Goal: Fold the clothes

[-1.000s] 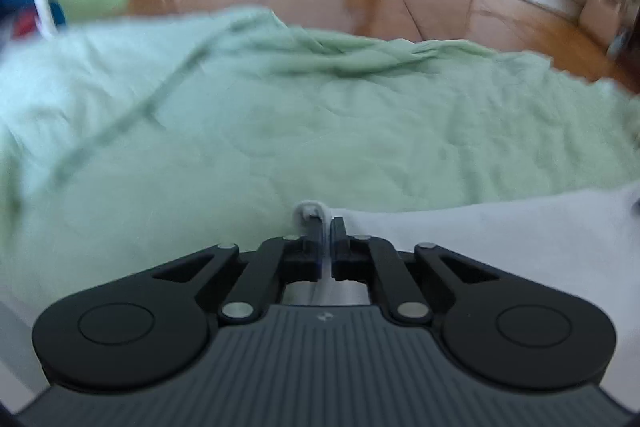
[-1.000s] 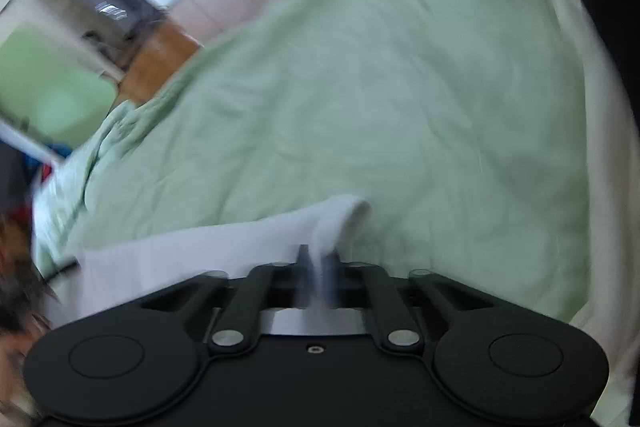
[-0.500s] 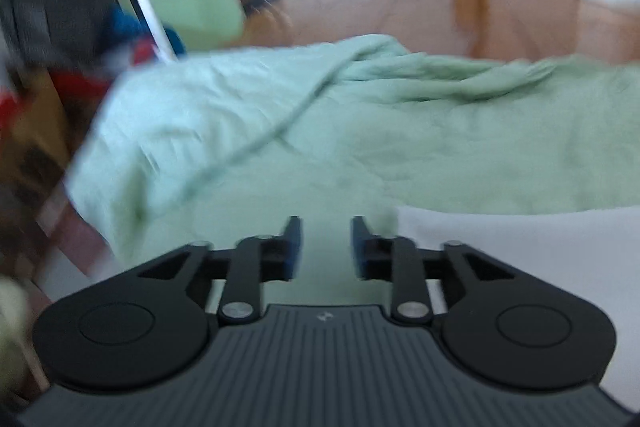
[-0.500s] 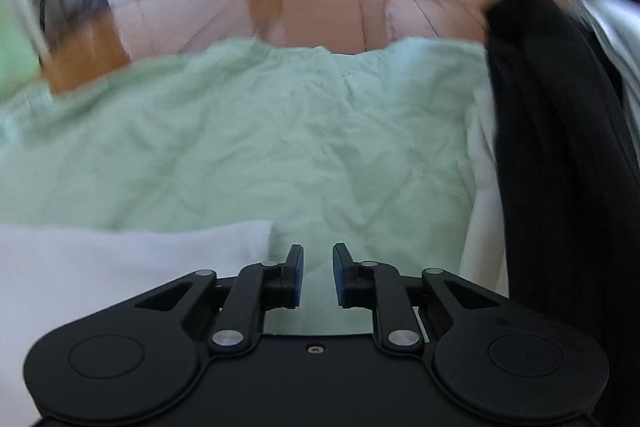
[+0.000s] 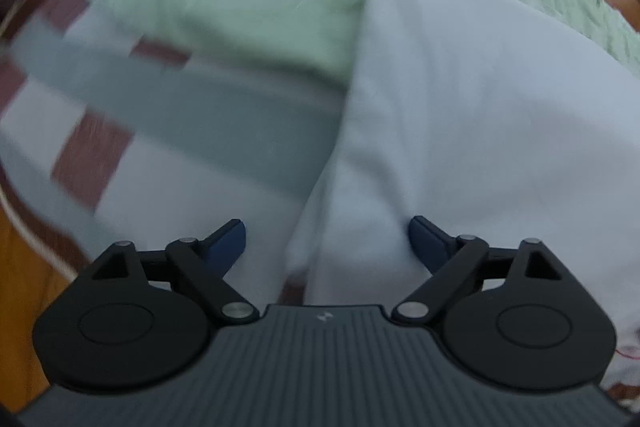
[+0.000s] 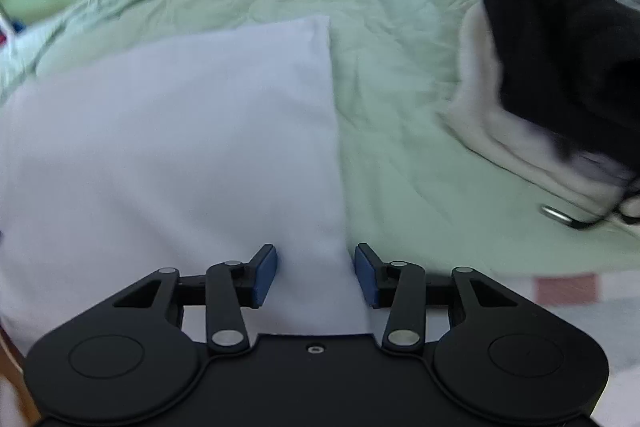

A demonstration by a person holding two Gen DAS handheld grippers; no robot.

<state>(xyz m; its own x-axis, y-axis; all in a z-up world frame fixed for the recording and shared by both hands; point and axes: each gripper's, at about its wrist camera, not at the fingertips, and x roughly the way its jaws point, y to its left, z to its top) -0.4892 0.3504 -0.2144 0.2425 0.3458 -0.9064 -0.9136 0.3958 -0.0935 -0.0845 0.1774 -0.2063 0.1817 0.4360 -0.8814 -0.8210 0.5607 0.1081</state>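
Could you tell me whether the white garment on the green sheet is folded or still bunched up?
Folded: the white garment lies flat on the green sheet with straight edges and a square corner.

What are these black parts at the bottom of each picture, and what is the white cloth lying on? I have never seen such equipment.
There is no robot. A person holds one hand tool in each hand, each with two fingers and a camera looking forward along them. One picture comes from the left tool, one from the right. The black parts are the left gripper and the right gripper. Their blue-padded jaws are opening, and neither is gripping anything. The white garment, already folded flat, lies on a pale green sheet. In both views its lower corners show between the jaws. Right of it is a pile of dark and white clothes.
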